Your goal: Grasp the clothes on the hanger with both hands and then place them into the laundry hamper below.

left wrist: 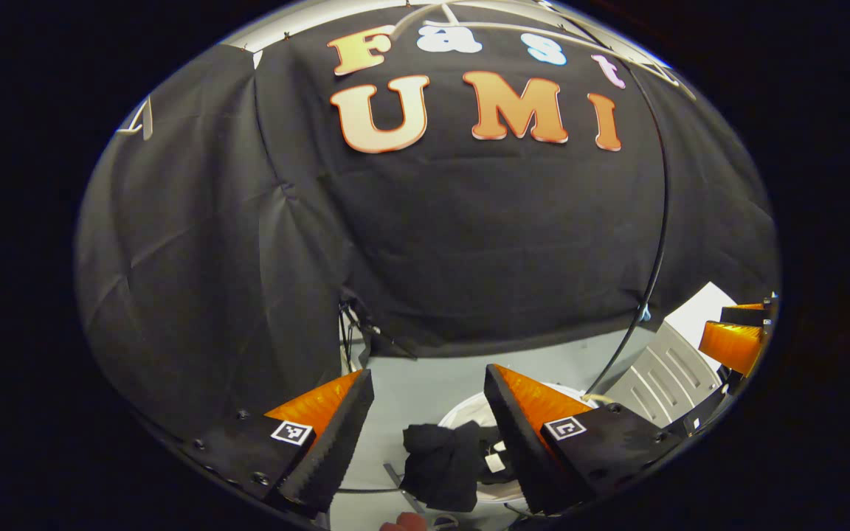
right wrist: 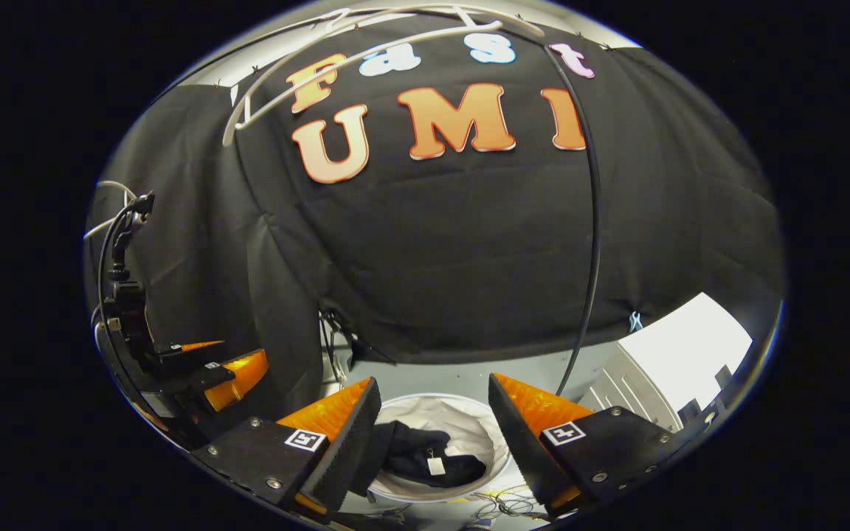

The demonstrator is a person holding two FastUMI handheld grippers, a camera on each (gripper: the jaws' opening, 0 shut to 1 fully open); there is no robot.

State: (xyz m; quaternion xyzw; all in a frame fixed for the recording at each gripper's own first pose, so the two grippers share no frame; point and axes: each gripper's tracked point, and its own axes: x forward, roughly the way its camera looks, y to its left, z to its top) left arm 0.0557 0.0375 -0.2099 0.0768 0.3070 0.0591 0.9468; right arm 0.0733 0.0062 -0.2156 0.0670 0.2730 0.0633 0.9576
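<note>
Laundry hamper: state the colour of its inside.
White; the laundry hamper shows best in the right gripper view, with dark clothes in it.

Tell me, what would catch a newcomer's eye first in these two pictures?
Probably the dark crumpled garment lying inside the round white laundry hamper on the floor, low in the right gripper view between the open fingers of the right gripper. In the left gripper view the same garment drapes over the hamper's rim, between the open fingers of the left gripper. A white slatted panel stands to the right.
</note>
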